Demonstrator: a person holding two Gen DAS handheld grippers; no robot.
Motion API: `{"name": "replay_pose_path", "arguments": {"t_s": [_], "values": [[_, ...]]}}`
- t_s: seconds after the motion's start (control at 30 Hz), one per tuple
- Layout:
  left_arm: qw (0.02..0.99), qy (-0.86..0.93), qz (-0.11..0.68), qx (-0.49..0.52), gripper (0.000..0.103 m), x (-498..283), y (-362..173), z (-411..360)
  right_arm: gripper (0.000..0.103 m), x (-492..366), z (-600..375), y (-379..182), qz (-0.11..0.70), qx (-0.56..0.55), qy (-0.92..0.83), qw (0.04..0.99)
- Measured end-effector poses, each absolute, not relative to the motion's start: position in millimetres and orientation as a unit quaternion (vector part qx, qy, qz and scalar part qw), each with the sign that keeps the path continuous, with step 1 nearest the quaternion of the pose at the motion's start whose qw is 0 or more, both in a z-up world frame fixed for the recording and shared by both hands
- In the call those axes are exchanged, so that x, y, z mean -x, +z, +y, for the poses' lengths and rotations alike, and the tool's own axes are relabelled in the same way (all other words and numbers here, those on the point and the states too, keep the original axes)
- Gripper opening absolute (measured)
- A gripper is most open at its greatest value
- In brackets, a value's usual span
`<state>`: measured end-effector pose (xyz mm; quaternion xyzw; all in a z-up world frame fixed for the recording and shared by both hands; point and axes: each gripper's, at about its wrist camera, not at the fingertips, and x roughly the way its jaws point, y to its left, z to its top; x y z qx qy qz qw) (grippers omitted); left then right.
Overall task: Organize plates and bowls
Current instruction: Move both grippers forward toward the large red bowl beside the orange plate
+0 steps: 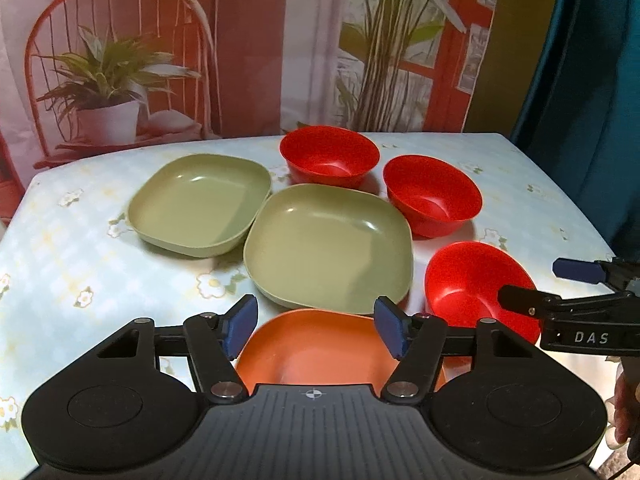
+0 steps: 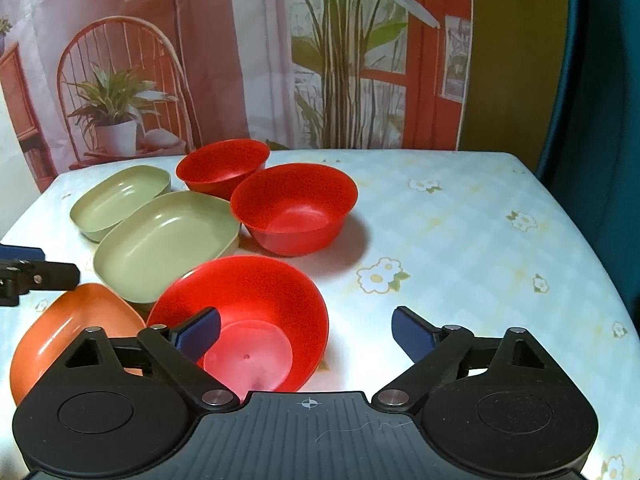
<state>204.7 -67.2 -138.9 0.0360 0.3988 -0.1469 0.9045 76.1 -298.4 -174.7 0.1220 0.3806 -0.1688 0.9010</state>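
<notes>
Two green plates [image 1: 200, 204] [image 1: 328, 244] lie side by side on the table. An orange plate [image 1: 312, 348] lies nearest, under my open, empty left gripper [image 1: 316, 326]. Three red bowls stand on the right: far [image 1: 330, 156], middle [image 1: 432, 194] and near [image 1: 476, 284]. My right gripper [image 2: 306, 334] is open, its left finger over the near red bowl [image 2: 248, 312], its right finger outside it. The right gripper also shows in the left wrist view [image 1: 544, 284]. In the right wrist view I see the orange plate [image 2: 60, 332] and the green plates [image 2: 168, 244] [image 2: 120, 200].
The table [image 2: 460, 240] has a pale floral cloth, with bare cloth to the right of the bowls. A printed backdrop with a chair and plants [image 1: 108, 80] hangs behind. A teal curtain [image 1: 580, 100] hangs at the right.
</notes>
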Motion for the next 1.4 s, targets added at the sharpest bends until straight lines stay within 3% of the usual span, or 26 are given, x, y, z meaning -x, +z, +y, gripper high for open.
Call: {"name": "replay_pose_path", "arguments": {"t_s": [0.47,1.1,1.4], "values": [[0.906,-0.121,0.405,-0.032,0.067,-199.4,-134.7,-32.0,0.089,-85.3,-263.7,-157.9,0.373,-0.12,-0.144,0.909],[0.89,-0.189,0.412,-0.041,0.064,-201.9,-143.7,-109.8,0.077,-49.1,-305.2,-173.6,0.37,-0.141,-0.164,0.903],[0.902,-0.17,0.396,-0.026,0.064,-235.8,-120.3,-110.7,0.075,-67.2,-340.5,-147.5,0.334,-0.145,-0.151,0.919]]}}
